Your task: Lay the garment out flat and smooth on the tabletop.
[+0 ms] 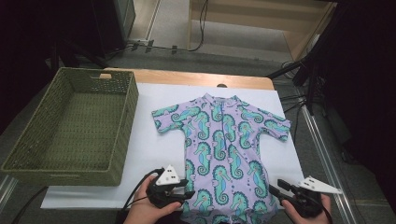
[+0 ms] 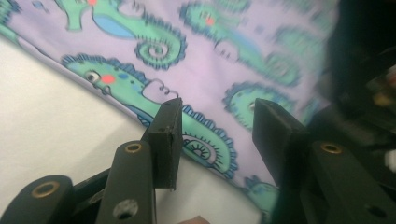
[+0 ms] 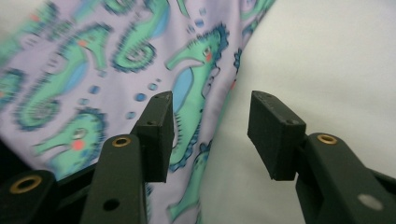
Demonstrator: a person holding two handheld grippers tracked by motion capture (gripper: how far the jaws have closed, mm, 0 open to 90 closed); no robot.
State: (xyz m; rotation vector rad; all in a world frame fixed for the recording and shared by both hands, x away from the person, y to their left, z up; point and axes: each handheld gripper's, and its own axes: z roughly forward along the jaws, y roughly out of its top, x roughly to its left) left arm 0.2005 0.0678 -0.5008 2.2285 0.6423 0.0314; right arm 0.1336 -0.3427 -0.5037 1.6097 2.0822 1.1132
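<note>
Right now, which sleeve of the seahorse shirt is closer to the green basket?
The sleeve on the left of the high view. It points toward the green basket, while the other sleeve points off toward the table's far right edge.

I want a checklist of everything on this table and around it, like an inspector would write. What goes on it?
Surface: white sheet over a wooden table.
Job's things: purple seahorse swimsuit lies flat, front up, sleeves spread; its bottom end is nearest the person.
Clutter: green woven basket to the left of the swimsuit, nothing seen inside.
Grippers: left gripper has jaws apart over the swimsuit's lower left edge; right gripper has jaws apart over its lower right edge. No fabric pinched by either.
Cables: black cable trails from the left gripper; more cables on the floor behind the table.
Surroundings: dark stand legs at right, wooden platform behind.
</note>
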